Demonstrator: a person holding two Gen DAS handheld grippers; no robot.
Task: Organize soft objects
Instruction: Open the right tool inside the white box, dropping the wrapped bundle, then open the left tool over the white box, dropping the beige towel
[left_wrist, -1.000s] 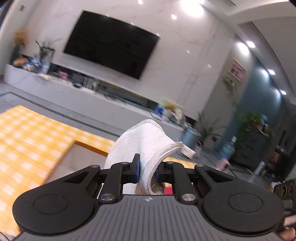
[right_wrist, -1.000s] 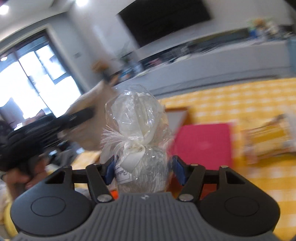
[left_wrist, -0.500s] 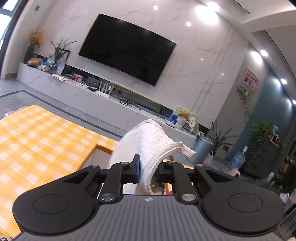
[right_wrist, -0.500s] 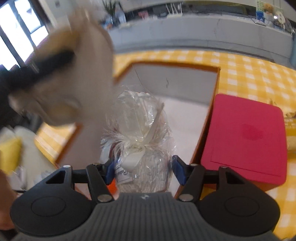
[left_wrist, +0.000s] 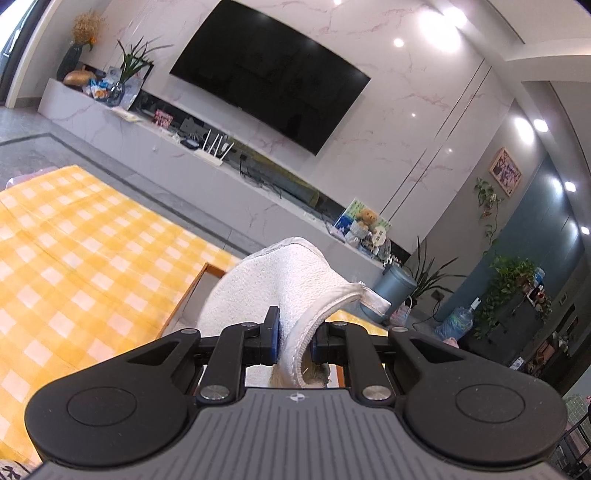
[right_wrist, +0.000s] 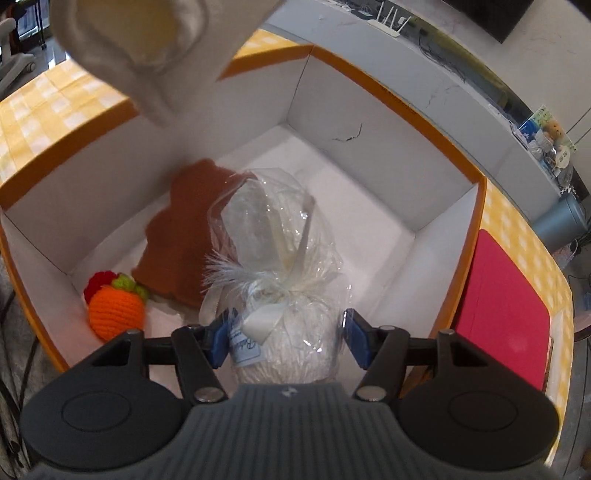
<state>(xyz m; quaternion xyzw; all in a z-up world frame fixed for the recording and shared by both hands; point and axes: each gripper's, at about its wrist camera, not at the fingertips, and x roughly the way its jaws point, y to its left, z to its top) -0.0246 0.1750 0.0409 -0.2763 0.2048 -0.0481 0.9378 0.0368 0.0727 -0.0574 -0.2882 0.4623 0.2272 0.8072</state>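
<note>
My left gripper (left_wrist: 294, 341) is shut on a white terry-cloth slipper (left_wrist: 284, 280), held up above the table; the slipper also shows in the right wrist view (right_wrist: 147, 44) at the top left, hanging over the box. My right gripper (right_wrist: 284, 338) is shut on a white plush toy wrapped in clear cellophane with a ribbon (right_wrist: 280, 291), held over the open orange-rimmed white box (right_wrist: 369, 136). Inside the box lie a brown plush piece (right_wrist: 181, 236) and an orange knitted fruit (right_wrist: 114, 308).
The box stands on a yellow checked tablecloth (left_wrist: 74, 258). A red flat pad (right_wrist: 506, 314) lies right of the box. A TV wall and a long low cabinet (left_wrist: 207, 166) stand beyond the table.
My right gripper has tipped down and moved over the box, so its inside now shows. The left gripper with the slipper has shifted slightly; the slipper now hangs over the box's left side.
</note>
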